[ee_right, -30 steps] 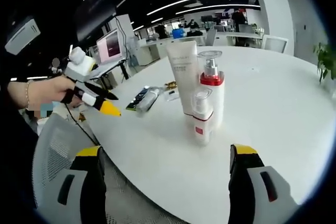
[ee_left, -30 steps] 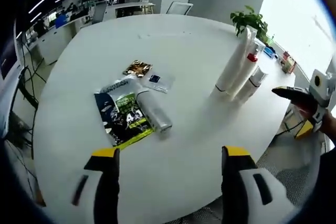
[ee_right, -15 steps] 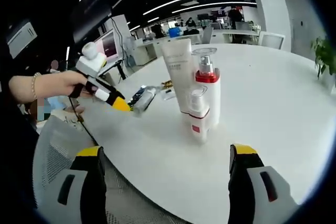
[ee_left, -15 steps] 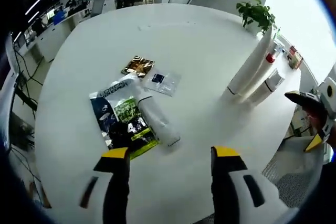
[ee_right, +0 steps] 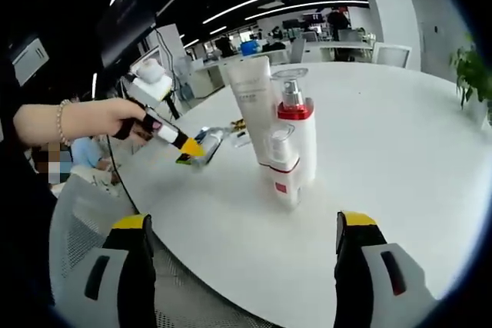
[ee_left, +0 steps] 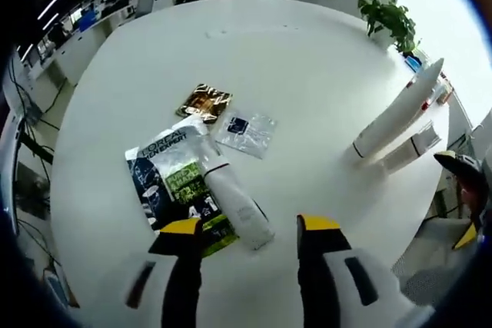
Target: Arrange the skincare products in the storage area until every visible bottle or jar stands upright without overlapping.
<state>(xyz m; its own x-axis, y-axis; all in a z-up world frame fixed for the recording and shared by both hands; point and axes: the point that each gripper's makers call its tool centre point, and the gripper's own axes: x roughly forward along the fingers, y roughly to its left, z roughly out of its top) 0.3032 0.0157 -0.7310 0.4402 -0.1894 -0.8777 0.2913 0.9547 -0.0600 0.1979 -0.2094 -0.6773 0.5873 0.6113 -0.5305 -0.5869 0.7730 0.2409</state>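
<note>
Already three white bottles stand upright; beside them, one clear lying bottle remains, the empty, wide-open left gripper just short of it.

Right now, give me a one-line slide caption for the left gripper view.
Open left gripper poised above a lying tube overlapping a green sachet on the white table.

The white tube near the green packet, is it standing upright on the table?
No, the white tube lies on its side on the table, partly over the green packet.
</note>
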